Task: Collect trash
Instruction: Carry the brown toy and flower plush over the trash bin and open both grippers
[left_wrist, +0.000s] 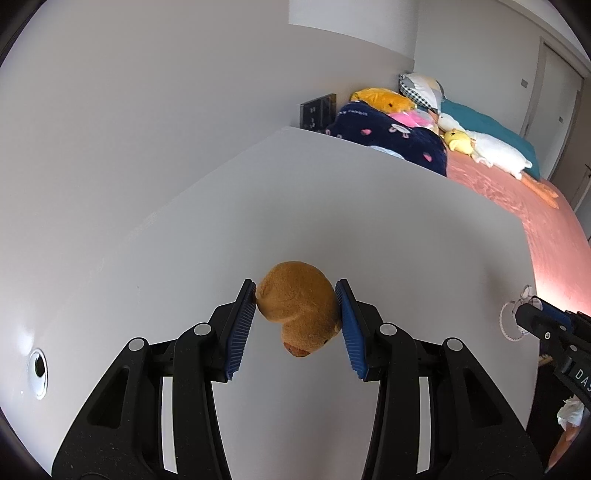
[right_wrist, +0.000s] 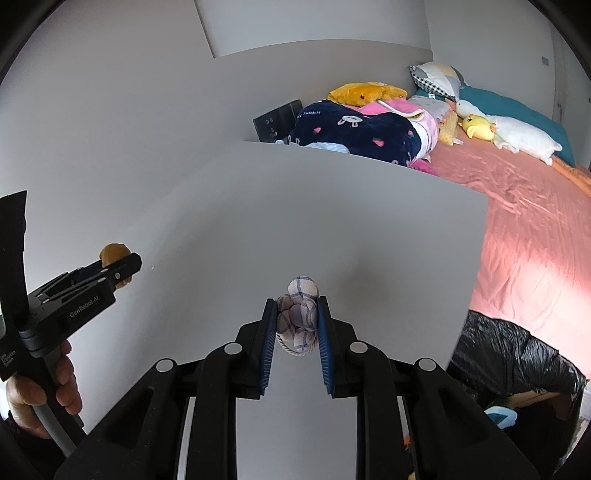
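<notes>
My left gripper is shut on a small brown plush toy and holds it over the white table. It also shows at the left of the right wrist view, with the brown toy between its fingers. My right gripper is shut on a small checked cloth toy with a cord loop, just above the table. The right gripper shows at the right edge of the left wrist view, with the cord loop at its tip.
A black trash bag stands open below the table's right edge, beside a bed with a pink sheet. Pillows, a navy blanket and plush toys lie behind the table. A round cable hole sits at the table's left.
</notes>
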